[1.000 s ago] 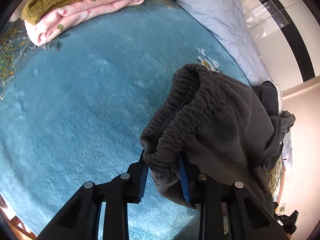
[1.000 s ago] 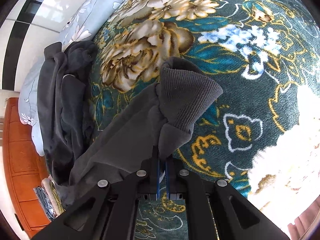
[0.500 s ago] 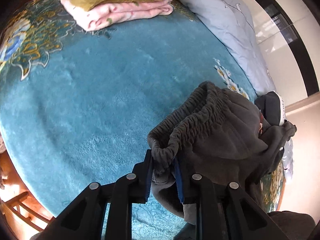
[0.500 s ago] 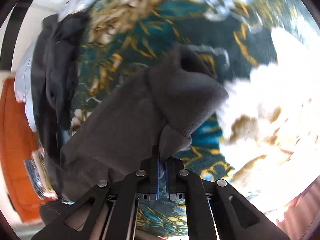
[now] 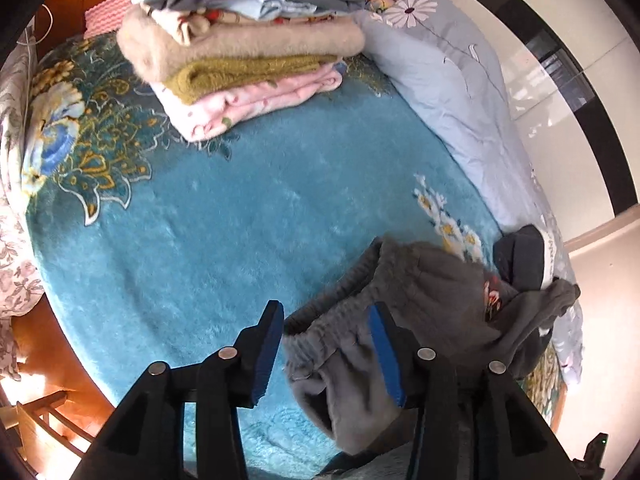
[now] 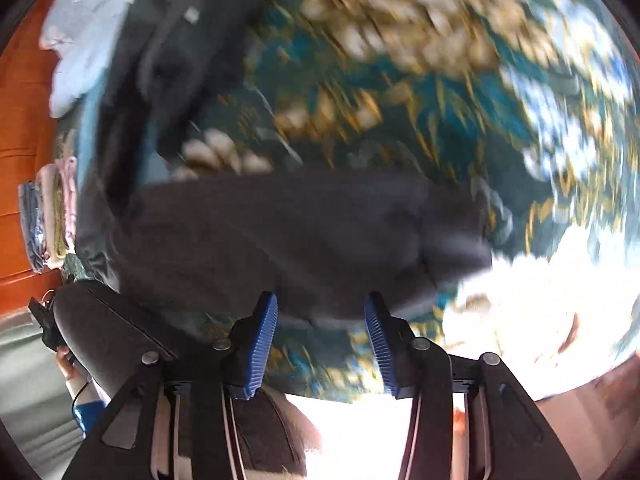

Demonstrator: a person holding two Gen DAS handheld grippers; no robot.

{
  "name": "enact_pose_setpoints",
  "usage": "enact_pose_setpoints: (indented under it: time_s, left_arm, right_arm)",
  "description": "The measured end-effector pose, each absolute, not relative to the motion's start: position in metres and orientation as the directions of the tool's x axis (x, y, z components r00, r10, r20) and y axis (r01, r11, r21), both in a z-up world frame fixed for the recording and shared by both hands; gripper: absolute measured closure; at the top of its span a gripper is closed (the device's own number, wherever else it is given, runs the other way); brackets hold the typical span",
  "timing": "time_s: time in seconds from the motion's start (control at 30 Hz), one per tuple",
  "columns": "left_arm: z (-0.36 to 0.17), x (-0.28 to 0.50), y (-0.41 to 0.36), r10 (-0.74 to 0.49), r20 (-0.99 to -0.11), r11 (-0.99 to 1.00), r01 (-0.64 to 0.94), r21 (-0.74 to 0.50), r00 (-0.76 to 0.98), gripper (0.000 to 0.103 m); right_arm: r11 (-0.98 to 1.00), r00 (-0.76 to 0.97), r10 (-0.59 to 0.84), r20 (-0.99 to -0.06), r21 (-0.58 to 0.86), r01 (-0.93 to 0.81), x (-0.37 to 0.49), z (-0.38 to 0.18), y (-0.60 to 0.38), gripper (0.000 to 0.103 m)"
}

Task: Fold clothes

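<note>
Grey trousers, left wrist view: the fleece trousers [image 5: 400, 304] lay bunched on the blue bed blanket [image 5: 224, 232], elastic waistband between the spread blue pads of the left gripper [image 5: 326, 344], which gripped nothing.
Folded stack: finished clothes [image 5: 244, 52] sat piled well apart, near the bed's far end.
Right wrist view: blurred; the right gripper [image 6: 322, 340] stood wide open and empty, the trousers [image 6: 280, 236] just beyond its tips.
Step, as judged: cloth was laid down and released; a fold likely followed, needing a fresh hold on an edge.
</note>
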State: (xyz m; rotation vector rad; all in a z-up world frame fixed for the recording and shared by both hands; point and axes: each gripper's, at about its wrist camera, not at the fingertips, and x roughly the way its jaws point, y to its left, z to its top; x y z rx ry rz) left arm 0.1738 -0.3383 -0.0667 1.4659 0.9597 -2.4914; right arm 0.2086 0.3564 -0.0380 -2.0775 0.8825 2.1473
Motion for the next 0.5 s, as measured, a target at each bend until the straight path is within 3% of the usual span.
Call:
enact_pose_setpoints:
  time_s: [0.1, 0.23, 0.3, 0.5]
  left_arm:
    - [-0.047, 0.148, -0.312, 0.250, -0.781, -0.792, 0.343, -0.505, -0.573, 0.047]
    - [-0.032, 0.115, -0.270, 0.309, -0.737, -0.776, 0.288, -0.561, -0.602, 0.033]
    - [-0.038, 0.097, -0.253, 0.299, -0.756, -0.766, 0.325, -0.554, -0.582, 0.032]
    - [-0.081, 0.078, -0.213, 0.294, -0.807, -0.717, 0.440, -0.541, -0.513, 0.031]
  right_arm:
    - [-0.835, -0.223, -0.369, -0.902, 0.427, -0.346, 0.160, -0.022, 0.343, 0.054]
    - [-0.794, -0.384, -0.417, -0.824, 0.536, -0.287, 0.082, -0.019, 0.312, 0.054]
    - [-0.807, -0.440, -0.398, -0.805, 0.535, -0.249, 0.046, -0.012, 0.298, 0.043]
    - [-0.783, -0.537, -0.344, -0.770, 0.551, -0.289, -0.049, -0.009, 0.278, 0.041]
